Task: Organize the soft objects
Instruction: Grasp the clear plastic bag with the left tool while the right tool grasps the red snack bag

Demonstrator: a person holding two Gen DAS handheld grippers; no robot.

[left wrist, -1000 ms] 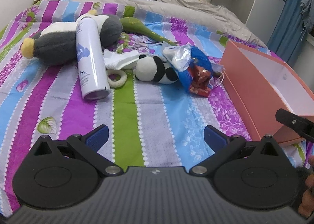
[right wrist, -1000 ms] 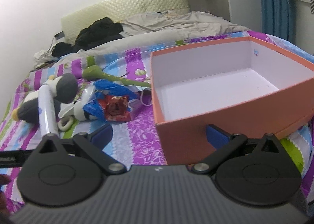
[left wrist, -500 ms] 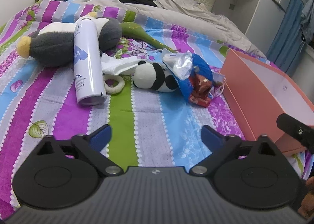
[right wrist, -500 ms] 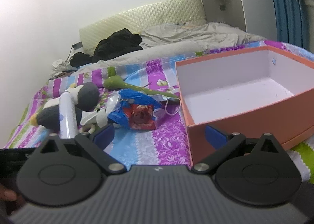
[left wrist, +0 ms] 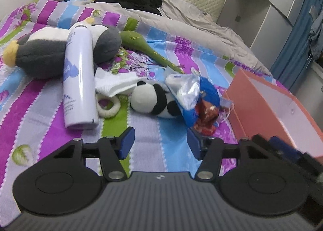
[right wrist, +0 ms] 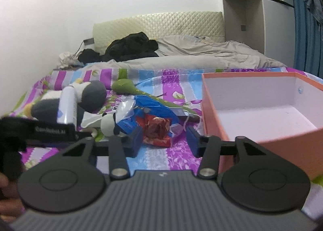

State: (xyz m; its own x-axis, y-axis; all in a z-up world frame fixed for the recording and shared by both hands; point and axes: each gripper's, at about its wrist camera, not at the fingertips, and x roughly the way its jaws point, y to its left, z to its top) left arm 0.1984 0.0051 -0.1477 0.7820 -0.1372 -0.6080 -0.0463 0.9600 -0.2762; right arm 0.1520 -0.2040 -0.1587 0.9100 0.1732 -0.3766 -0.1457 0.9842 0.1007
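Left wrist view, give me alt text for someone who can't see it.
Empty-fingered left gripper, closing, faces a small black-and-white plush panda on the striped bedspread, between a white spray can and a blue snack bag; an orange box sits right.

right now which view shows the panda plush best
The left wrist view: the panda plush lies nearly whole, head and black ears clear. The right wrist view shows only a blurred part behind the blue bag.
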